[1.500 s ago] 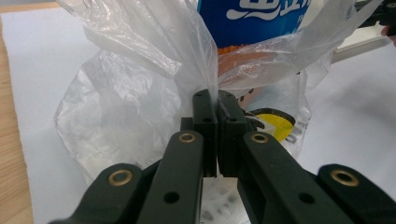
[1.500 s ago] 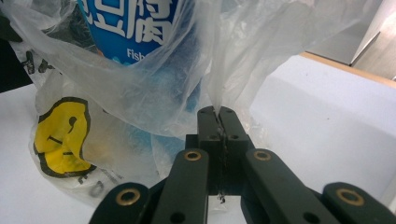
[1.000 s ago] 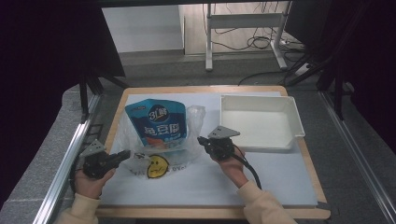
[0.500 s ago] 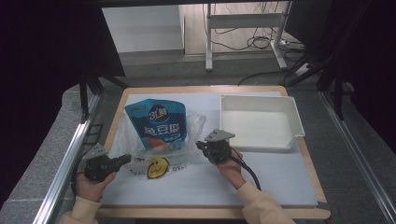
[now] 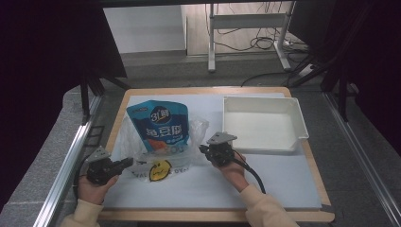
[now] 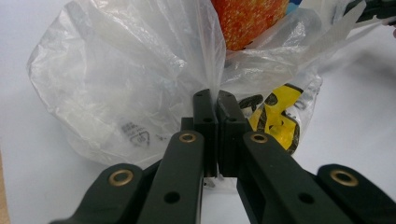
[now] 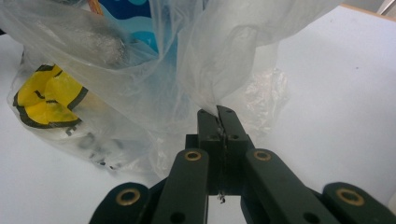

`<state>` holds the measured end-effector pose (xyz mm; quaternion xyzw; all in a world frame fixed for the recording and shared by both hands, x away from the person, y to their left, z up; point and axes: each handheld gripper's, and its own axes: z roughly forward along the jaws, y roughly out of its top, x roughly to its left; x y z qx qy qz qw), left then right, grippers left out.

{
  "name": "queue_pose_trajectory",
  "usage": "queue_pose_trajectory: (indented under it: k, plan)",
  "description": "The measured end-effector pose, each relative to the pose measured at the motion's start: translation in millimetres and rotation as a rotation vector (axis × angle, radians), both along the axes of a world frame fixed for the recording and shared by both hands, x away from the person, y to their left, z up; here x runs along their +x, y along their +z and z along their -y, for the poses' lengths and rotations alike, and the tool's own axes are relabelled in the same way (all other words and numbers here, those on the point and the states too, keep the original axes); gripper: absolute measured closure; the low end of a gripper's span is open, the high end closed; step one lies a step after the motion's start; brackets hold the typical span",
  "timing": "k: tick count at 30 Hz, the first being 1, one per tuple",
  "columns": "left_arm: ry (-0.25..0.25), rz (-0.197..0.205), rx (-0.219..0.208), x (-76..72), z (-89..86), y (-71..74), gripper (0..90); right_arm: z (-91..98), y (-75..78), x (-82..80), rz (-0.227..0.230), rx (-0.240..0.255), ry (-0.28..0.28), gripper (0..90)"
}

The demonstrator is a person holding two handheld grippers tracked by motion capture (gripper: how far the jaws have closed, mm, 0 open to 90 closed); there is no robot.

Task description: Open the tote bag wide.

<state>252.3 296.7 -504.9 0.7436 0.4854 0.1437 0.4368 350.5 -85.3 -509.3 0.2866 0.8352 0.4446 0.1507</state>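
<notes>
A clear plastic bag (image 5: 156, 156) is seen lying on the white mat (image 5: 283, 179) of the table, near its front left part, and a blue pouch (image 5: 161, 125) with white lettering is partly inside it, with its upper part still sticking out toward the far side. A yellow and black print (image 5: 160, 170) is visible on the bag's near side. The bag is held from both sides at its mouth: a fold of the thin film is pinched between the closed jaws of the left gripper (image 6: 216, 100), and another fold is clamped in the same way by the right gripper (image 7: 217, 114), whose jaws are pressed together with the plastic between them. In the high view the left gripper (image 5: 124, 163) is placed at the bag's left edge and the right gripper (image 5: 204, 150) at its right edge, each held in one hand of the person. It is judged that the two edges are gripped apart from each other so that the opening can be kept wide and the pouch can be slid in or out without the film collapsing. A white tray (image 5: 295, 120) stands empty on the right far part of the mat, well apart from the bag, probably kept there as a place for things.
</notes>
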Motion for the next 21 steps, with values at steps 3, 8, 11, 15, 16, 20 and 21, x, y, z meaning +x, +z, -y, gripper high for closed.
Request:
queue_pose_trajectory:
  k: [3, 8, 11, 15, 16, 20, 21]
  plan:
    - [0.004, -0.005, -0.003, 0.4, -0.4, -1.1, 88.8, 0.1, -1.5, 0.9, -0.007, -0.005, 0.001, 89.0]
    - [0.004, -0.014, 0.004, 1.2, 0.5, -4.0, 88.7, 0.7, -4.3, 2.8, -0.030, -0.016, -0.002, 89.0]
    - [0.003, -0.023, 0.008, 1.1, 1.1, -7.5, 88.7, 0.1, -6.7, 3.6, -0.043, -0.034, -0.002, 89.0]
    - [0.006, -0.037, 0.008, 0.3, 0.2, -11.9, 88.7, -0.6, -8.1, 3.6, -0.052, -0.046, -0.001, 89.0]
    - [0.006, -0.039, 0.010, 0.5, 0.1, -12.8, 88.7, -0.8, -8.7, 3.8, -0.055, -0.048, 0.001, 89.0]
    - [0.005, -0.051, 0.018, 2.0, 1.9, -16.6, 88.7, -1.2, -12.4, 4.0, -0.070, -0.060, 0.003, 89.0]
    - [0.006, -0.051, 0.025, 2.4, 3.0, -18.1, 88.8, -0.9, -13.6, 4.1, -0.076, -0.057, 0.005, 89.0]
